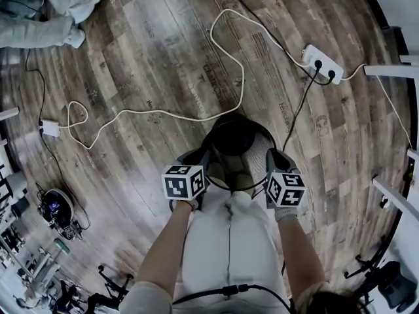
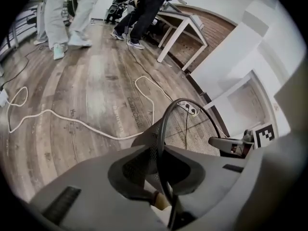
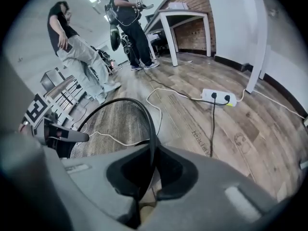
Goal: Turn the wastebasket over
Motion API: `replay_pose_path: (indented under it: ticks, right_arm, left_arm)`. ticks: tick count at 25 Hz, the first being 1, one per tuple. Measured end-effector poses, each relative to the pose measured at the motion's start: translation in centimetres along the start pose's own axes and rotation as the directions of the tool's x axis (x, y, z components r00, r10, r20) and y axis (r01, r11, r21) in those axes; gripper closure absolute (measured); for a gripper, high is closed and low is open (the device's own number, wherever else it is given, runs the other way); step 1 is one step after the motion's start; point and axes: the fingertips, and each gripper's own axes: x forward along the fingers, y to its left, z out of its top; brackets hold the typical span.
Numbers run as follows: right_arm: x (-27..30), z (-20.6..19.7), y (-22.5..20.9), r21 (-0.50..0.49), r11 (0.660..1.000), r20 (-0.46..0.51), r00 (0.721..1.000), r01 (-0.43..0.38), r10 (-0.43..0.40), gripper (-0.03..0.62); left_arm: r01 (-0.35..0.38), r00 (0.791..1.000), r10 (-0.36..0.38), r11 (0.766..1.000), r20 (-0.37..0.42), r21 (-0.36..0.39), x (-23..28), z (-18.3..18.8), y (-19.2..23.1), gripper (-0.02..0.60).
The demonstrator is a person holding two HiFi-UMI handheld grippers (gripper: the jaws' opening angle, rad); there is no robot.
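The left gripper (image 2: 161, 179) is pinched shut on the thin rim of the round black wire-mesh wastebasket (image 1: 237, 139), on its left side. The right gripper (image 3: 143, 177) is clamped on the rim opposite. The wastebasket sits mouth-up on the brown wooden plank floor (image 1: 150, 64), just ahead of the person's feet and nearer the floor's right edge. A white cable (image 1: 163, 114) curves past it to a white power strip (image 1: 322, 63).

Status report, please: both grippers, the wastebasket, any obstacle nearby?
Left gripper and right gripper shut on wastebasket rim, opposite sides. Opening faces up, not yet turned over. White cable and black cable on floor close by.
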Motion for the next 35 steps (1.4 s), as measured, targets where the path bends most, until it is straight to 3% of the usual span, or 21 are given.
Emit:
replay_pose_path:
  ticks: [10,35]
  right_arm:
    - [-6.4,0.8,0.1,0.013,1.0,0.01,1.0,0.014,-0.014,0.582]
    - [-23.3,8.2,5.1,0.037,0.999,0.055,0.998,0.008,-0.01,0.58]
  left_arm:
    - [-0.001,1.0,0.001,1.0,0.013,0.011,-4.7,-0.1,-4.5,0.531]
    - [-0.006,0.999,0.004,0.999,0.039,0.038,-20.8,4.2,-13.8,0.532]
